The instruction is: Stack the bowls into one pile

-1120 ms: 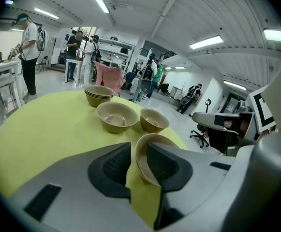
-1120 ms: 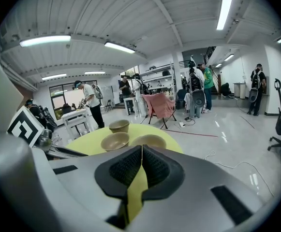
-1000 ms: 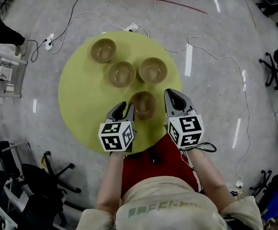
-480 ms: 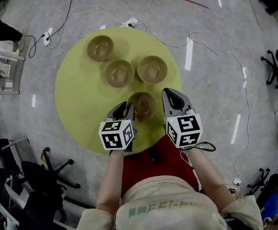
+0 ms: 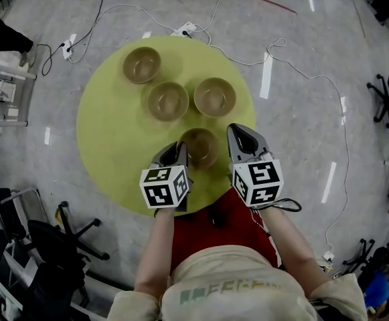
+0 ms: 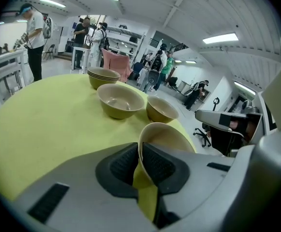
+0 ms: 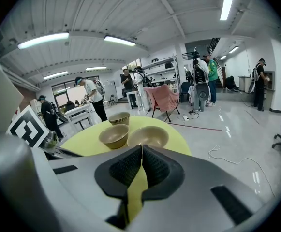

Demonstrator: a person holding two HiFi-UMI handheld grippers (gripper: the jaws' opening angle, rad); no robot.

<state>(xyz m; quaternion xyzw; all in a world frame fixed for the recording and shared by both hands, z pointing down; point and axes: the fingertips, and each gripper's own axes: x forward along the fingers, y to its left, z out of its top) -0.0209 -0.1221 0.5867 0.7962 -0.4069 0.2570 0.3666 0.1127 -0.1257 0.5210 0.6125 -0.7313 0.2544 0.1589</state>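
Tan bowls stand on the round yellow-green table (image 5: 107, 132). A short stack of bowls (image 5: 142, 65) is at the far left, with a single bowl (image 5: 167, 101) nearer and another single bowl (image 5: 214, 97) to its right. A fourth bowl (image 5: 199, 146) is nearest the front edge. My left gripper (image 5: 179, 150) is shut on that bowl's left rim. In the left gripper view the thin wall of this bowl (image 6: 162, 134) stands between the two pads of my left gripper (image 6: 140, 151). My right gripper (image 5: 240, 131) hovers just right of the bowl, shut and holding nothing (image 7: 141, 149).
Cables (image 5: 281, 59) and a power strip (image 5: 186, 30) lie on the grey floor beyond the table. Office chairs (image 5: 60, 246) stand at the lower left, and a white rack (image 5: 3, 95) at the left. Several people and a pink-draped chair (image 7: 162, 98) are behind the table.
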